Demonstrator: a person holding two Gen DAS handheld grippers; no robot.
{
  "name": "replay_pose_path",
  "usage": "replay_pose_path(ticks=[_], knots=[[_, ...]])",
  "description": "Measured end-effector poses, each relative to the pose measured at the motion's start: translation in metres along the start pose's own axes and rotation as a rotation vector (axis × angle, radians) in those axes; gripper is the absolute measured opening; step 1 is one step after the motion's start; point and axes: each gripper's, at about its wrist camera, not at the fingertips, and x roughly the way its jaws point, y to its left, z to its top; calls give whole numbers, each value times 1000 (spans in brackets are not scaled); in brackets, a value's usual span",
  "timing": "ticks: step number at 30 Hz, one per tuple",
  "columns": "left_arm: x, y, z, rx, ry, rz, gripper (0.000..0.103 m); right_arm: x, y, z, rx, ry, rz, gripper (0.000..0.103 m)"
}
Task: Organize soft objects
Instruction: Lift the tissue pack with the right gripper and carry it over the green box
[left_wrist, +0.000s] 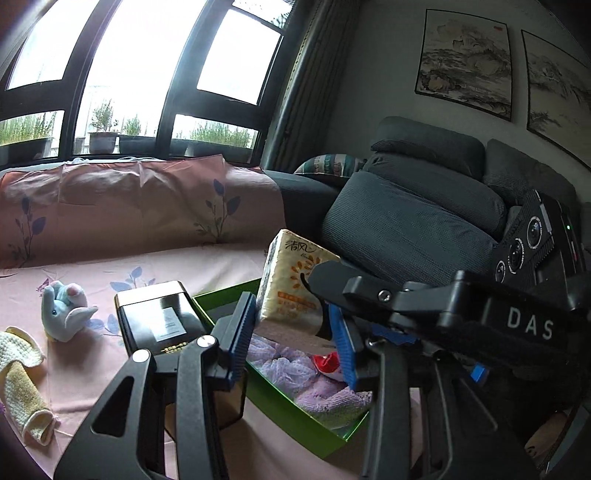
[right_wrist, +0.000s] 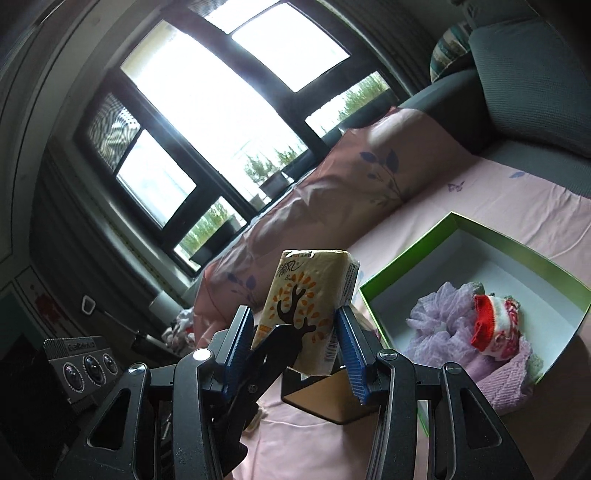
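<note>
A cream and orange tissue pack (left_wrist: 291, 280) (right_wrist: 310, 306) is held up between both grippers above the pink sheet. My left gripper (left_wrist: 295, 332) has its blue pads on either side of the pack's lower end. My right gripper (right_wrist: 295, 339) holds the pack between its blue pads. A green box (right_wrist: 461, 236) (left_wrist: 288, 406) with a white inside lies open beside it; it holds purple lace fabric (right_wrist: 439, 325), a red and white sock (right_wrist: 495, 328) and a pink knit cloth (right_wrist: 502, 384). A blue and white plush toy (left_wrist: 64, 310) and a yellow knit cloth (left_wrist: 22, 384) lie on the sheet.
A black tin box (left_wrist: 159, 317) stands next to the green box. The pink floral sheet (left_wrist: 110, 266) covers the sofa seat and back. Dark grey sofa cushions (left_wrist: 406, 221) rise behind the green box. Windows are at the far side.
</note>
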Motion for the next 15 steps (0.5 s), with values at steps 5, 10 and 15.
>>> replay_pose_path(ticks=[5, 10, 15], knots=[[30, -21, -2, 40, 50, -27, 39, -5, -35, 8, 90, -27, -26, 50], [58, -33, -5, 53, 112, -41, 38, -8, -67, 13, 166, -32, -50, 50], [81, -42, -10, 63, 160, -54, 38, -12, -93, 13, 236, -49, -74, 50]])
